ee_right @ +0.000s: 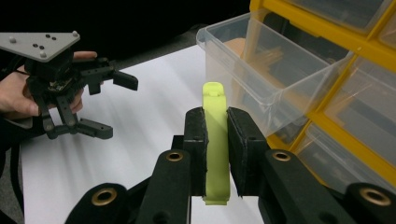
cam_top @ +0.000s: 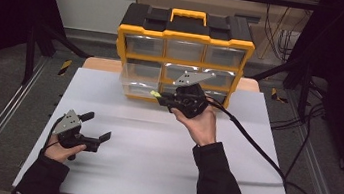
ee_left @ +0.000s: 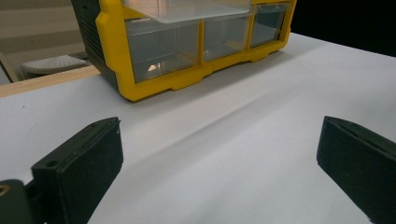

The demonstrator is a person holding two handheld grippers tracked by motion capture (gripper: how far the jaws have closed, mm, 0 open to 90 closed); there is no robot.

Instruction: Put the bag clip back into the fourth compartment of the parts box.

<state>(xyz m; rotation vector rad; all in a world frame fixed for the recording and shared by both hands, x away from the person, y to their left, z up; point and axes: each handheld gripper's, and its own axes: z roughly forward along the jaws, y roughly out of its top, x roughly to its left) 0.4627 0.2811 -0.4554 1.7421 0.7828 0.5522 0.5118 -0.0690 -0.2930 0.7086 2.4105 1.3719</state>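
Two tongs [cam_top: 97,126] [ee_right: 216,140], one yellow-green clip [ee_right: 215,140], nine drawers [cam_top: 184,51].

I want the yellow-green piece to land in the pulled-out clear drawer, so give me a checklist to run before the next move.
1. Grip: right claw shut on the yellow-green piece, pads on both flat sides: ok.
2. Target: clear drawer of the yellow organizer pulled out, top open: ok.
3. Piece over the drawer: not ok, it is beside the front corner.
4. Drawer contents: something orange shows through the wall; free room cannot tell.
5. Left claw open, low over the white table, away from the path: ok.
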